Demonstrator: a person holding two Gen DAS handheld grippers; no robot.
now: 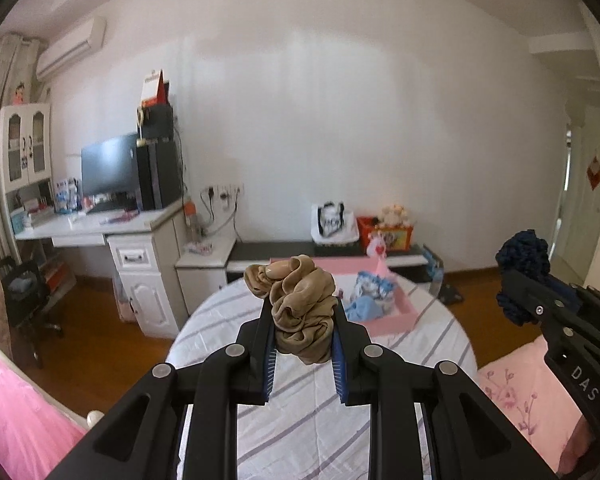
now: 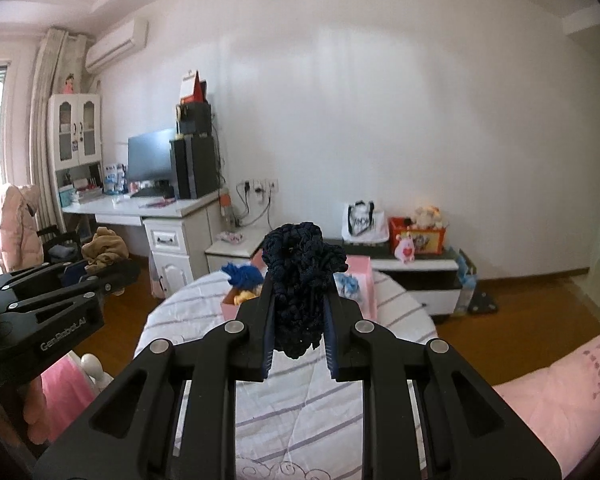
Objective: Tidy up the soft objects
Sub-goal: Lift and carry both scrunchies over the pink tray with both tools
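My left gripper (image 1: pixel 302 312) is shut on a tan satin scrunchie (image 1: pixel 300 304) and holds it up above the striped bed cover (image 1: pixel 300 400). My right gripper (image 2: pixel 298 300) is shut on a dark navy knitted scrunchie (image 2: pixel 300 280), also held in the air. Each gripper shows in the other's view: the right one at the right edge (image 1: pixel 540 304), the left one at the left edge (image 2: pixel 96 276). A pink tray (image 1: pixel 396 320) on the bed ahead holds blue and patterned soft items (image 1: pixel 372 292); in the right wrist view (image 2: pixel 360 276) a blue yarn piece (image 2: pixel 242 276) lies in it.
A white desk (image 1: pixel 100 224) with monitor and computer tower stands at left. A low TV bench (image 1: pixel 340 252) along the far wall carries a bag, a red box and plush toys. Pink bedding (image 1: pixel 532 392) lies at right, wooden floor (image 1: pixel 100 320) at left.
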